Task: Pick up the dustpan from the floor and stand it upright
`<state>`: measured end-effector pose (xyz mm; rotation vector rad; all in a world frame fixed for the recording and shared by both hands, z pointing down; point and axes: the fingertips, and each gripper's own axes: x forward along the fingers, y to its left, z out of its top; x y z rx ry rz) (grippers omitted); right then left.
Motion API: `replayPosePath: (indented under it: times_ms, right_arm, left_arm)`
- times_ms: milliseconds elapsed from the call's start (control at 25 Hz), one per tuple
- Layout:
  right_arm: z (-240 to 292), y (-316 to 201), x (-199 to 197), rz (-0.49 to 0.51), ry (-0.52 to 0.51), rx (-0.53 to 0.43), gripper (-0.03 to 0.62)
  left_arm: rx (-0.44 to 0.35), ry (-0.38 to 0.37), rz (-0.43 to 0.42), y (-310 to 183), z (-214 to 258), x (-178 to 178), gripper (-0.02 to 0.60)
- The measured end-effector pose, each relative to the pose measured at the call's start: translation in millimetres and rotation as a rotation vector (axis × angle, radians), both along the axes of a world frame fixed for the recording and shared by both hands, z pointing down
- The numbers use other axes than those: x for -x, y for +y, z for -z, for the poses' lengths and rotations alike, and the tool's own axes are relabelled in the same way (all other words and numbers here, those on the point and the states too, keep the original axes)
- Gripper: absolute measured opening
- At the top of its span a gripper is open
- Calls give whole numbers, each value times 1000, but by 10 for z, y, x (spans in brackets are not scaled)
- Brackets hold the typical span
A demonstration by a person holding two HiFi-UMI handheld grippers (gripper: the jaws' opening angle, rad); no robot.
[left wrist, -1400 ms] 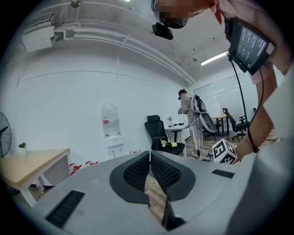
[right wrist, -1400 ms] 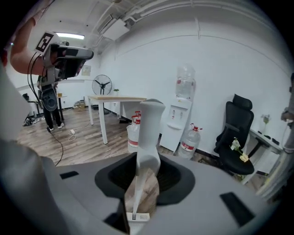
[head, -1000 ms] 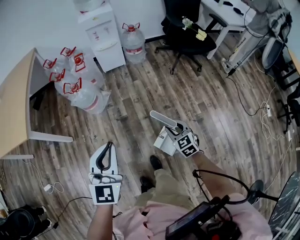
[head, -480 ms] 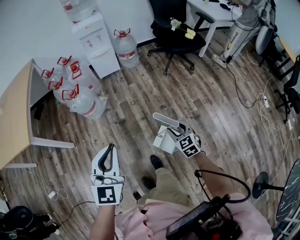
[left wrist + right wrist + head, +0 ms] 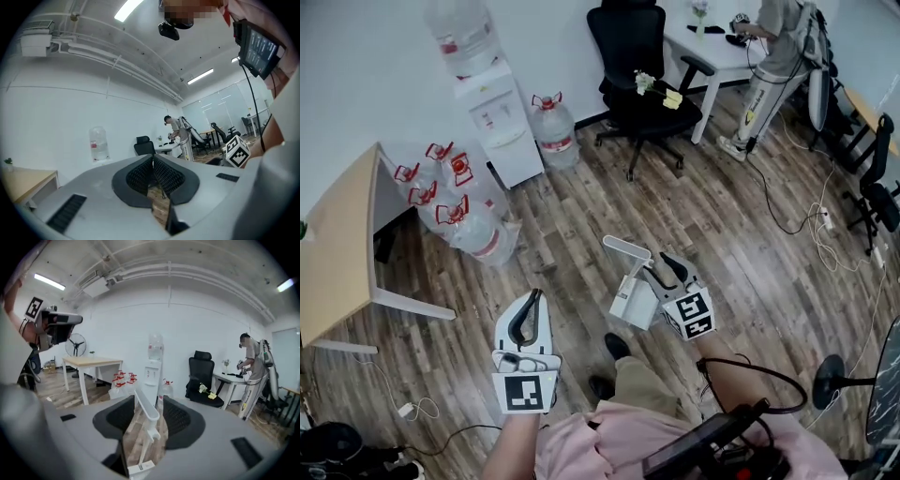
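The white dustpan hangs above the wood floor, just ahead of the person's legs, its long handle slanting up and away. The right gripper pinches it: in the right gripper view the handle stands between the two dark pads. The left gripper hovers to the left, well apart from the dustpan, its jaws pressed together on nothing. Farther off stand water bottles, a water dispenser and an office chair.
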<state>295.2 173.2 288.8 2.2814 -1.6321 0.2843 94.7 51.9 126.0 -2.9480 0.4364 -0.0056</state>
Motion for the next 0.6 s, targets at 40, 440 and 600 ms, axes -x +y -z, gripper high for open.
replayPosePath:
  times_ms: [40, 440, 600]
  right_arm:
    - [195, 14, 43, -14, 1, -42, 192]
    - [2046, -371, 816, 11, 54, -376, 92]
    - [2446, -392, 1071, 25, 125, -430, 13]
  left_arm:
    - [-8, 8, 7, 12, 88, 10, 15]
    - [-89, 184, 92, 47, 1303, 97, 15]
    - [-101, 206, 98, 154, 1529, 132, 15]
